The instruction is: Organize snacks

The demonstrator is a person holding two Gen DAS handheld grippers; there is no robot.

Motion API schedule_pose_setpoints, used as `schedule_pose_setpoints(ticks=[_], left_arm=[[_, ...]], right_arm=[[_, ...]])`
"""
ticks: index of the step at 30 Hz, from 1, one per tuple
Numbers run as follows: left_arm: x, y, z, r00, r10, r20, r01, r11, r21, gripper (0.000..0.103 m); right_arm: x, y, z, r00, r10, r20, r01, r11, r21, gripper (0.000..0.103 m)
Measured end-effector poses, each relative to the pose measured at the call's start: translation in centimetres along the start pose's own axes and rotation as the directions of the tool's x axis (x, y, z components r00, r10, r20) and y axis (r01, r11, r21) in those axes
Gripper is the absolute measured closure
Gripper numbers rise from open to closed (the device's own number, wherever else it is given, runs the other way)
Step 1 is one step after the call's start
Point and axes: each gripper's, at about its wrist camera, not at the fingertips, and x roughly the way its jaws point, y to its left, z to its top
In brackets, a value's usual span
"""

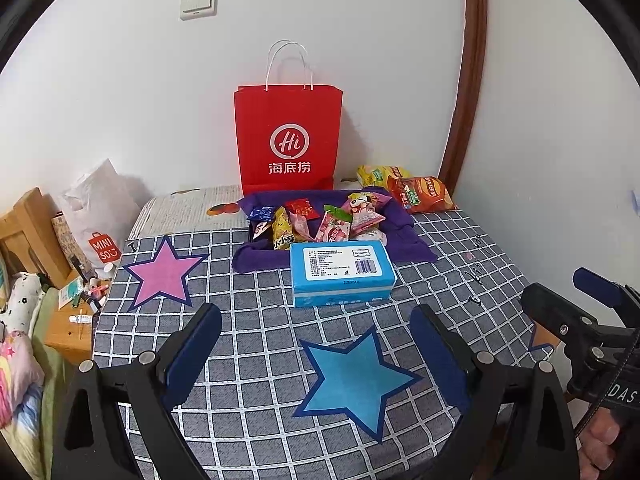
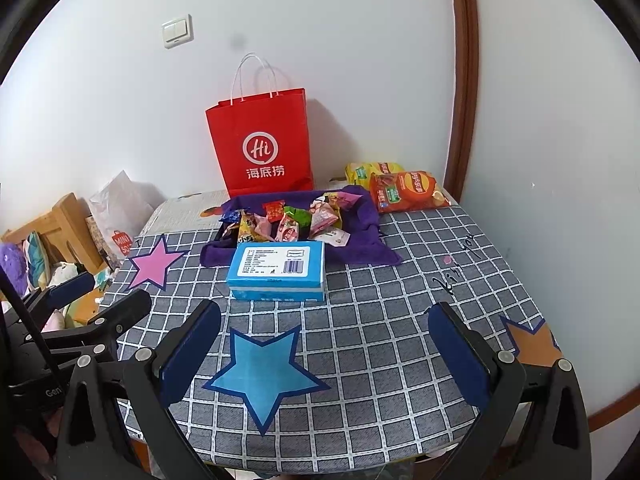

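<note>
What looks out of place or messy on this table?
Small snack packets lie jumbled on a crumpled purple cloth. Two chip bags lie apart by the far right corner. The blue box lies barcode up. Nothing looks spilled or damaged.

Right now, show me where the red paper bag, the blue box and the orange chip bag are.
red paper bag (image 1: 289, 132), left wrist view, front panel by the logo
blue box (image 1: 340, 262), left wrist view, top label
orange chip bag (image 2: 406, 192), right wrist view, middle of front

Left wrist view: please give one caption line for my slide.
Open left gripper hovers above a checked tablecloth, facing a blue box, small snacks on a purple cloth and a red paper bag.
</note>
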Motion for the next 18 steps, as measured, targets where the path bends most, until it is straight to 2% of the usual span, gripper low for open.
schedule_pose_setpoints(ticks=[18], left_arm=[[0.0, 0.07, 0.01, 1.0, 0.002, 0.0, -0.002, 1.0, -0.002, 0.008]], right_arm=[[-0.05, 0.11, -0.1, 1.0, 0.002, 0.002, -0.002, 1.0, 0.001, 0.001]])
